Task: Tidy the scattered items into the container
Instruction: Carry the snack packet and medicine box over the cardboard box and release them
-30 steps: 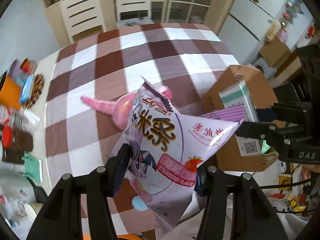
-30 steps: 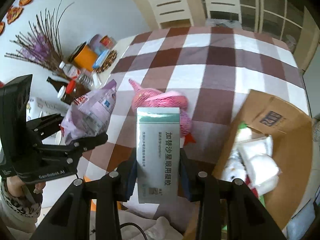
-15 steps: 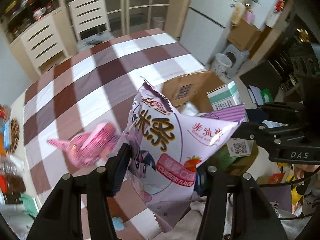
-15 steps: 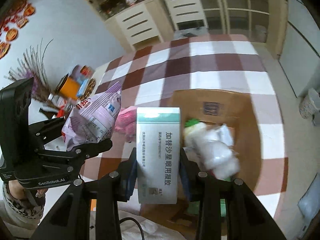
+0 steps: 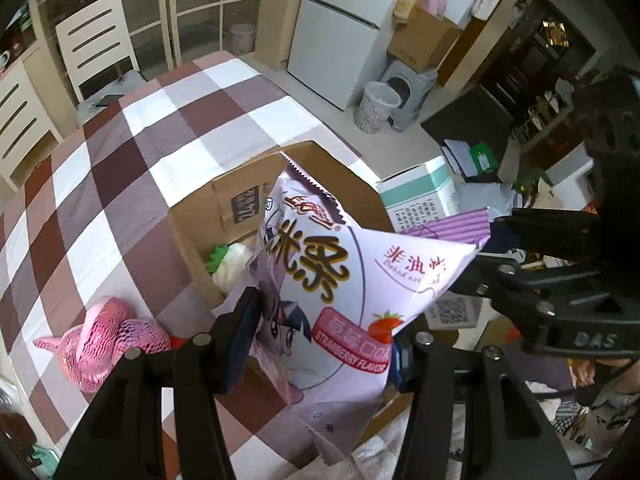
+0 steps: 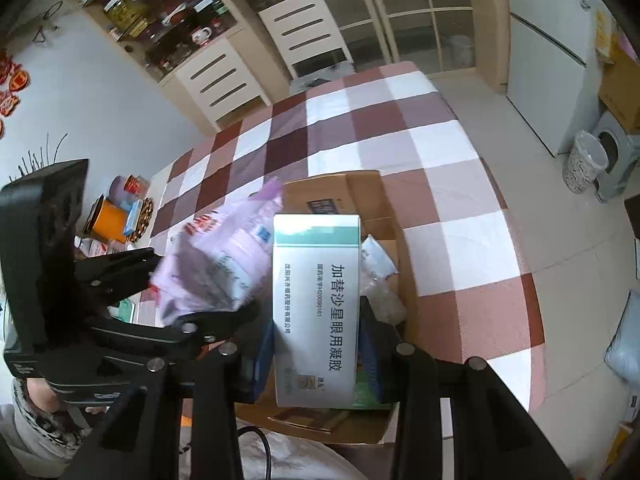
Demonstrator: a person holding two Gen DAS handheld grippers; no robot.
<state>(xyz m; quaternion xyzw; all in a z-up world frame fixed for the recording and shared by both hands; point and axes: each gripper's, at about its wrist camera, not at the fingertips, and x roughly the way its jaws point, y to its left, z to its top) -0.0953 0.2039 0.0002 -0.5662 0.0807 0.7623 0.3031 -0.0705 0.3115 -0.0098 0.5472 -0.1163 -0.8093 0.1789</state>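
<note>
My left gripper is shut on a purple snack bag with strawberry print, held above the open cardboard box. My right gripper is shut on a white and green medicine box, also held over the cardboard box. The snack bag also shows in the right wrist view, and the medicine box in the left wrist view. A pink net-wrapped toy lies on the checked tablecloth left of the box. White packets and a green item lie inside the box.
The table has a brown and white checked cloth. Jars and an orange tin stand at its left edge. Chairs stand at the far end. A fridge and a waste bin stand on the floor to the right.
Both grippers have swung right with their loads, from over the pink toy to over the cardboard box. The toy now lies at the left of the left wrist view.
</note>
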